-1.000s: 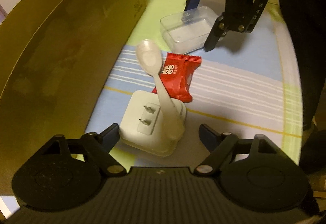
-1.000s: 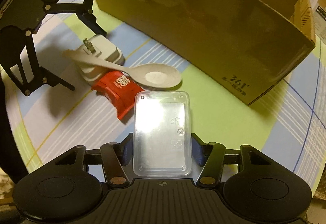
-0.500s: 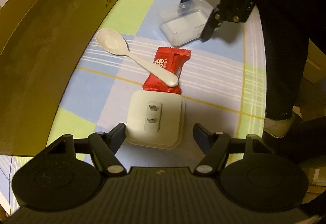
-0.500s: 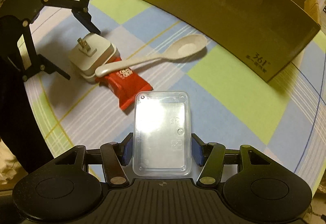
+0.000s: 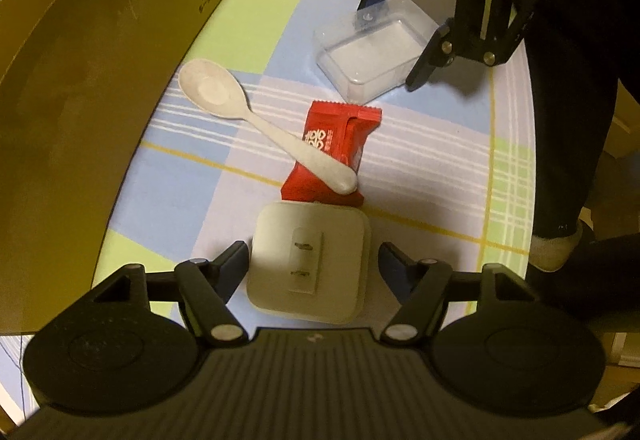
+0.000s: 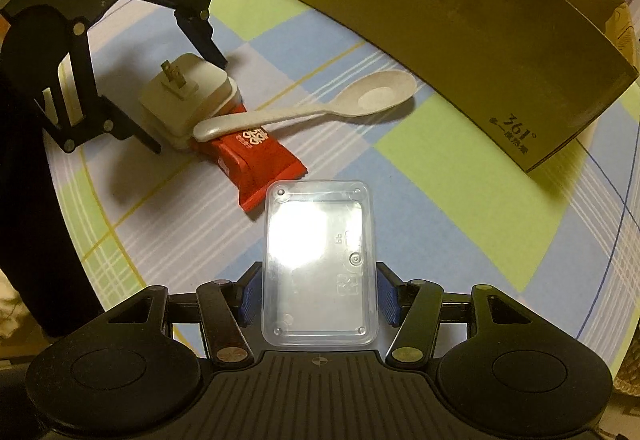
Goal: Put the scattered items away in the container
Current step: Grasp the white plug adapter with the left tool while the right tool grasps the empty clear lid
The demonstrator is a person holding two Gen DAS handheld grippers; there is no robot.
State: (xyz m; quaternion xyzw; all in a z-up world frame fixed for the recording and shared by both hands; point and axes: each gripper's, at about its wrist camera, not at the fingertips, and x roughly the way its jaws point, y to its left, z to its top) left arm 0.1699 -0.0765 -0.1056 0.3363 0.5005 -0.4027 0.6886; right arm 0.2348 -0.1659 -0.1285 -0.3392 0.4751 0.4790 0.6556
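A white plug adapter (image 5: 320, 224) lies prongs-up on the checked cloth, and my left gripper (image 5: 310, 256) stands open astride it with a small gap at the right finger. Behind it lies a red snack packet (image 5: 340, 136); the handle end of a cream spoon (image 5: 212, 90) rests on the packet. My right gripper (image 6: 319, 292) is shut on a clear plastic box (image 6: 320, 264), blue pads against its long sides. In the right wrist view the adapter (image 6: 188, 96), packet (image 6: 260, 156) and spoon (image 6: 372, 92) lie ahead-left, with the left gripper (image 6: 186, 104) over the adapter.
A large brown cardboard box (image 5: 100, 60) marked 361° stands along the left of the cloth, seen across the back in the right wrist view (image 6: 460, 12). A person's dark trouser leg (image 5: 572, 120) and sock stand beyond the table's right edge.
The spoon's handle has come off the adapter and now lies on the red packet. My left fingers have drawn closer around the adapter. The right gripper with the clear box has backed away from the cardboard box.
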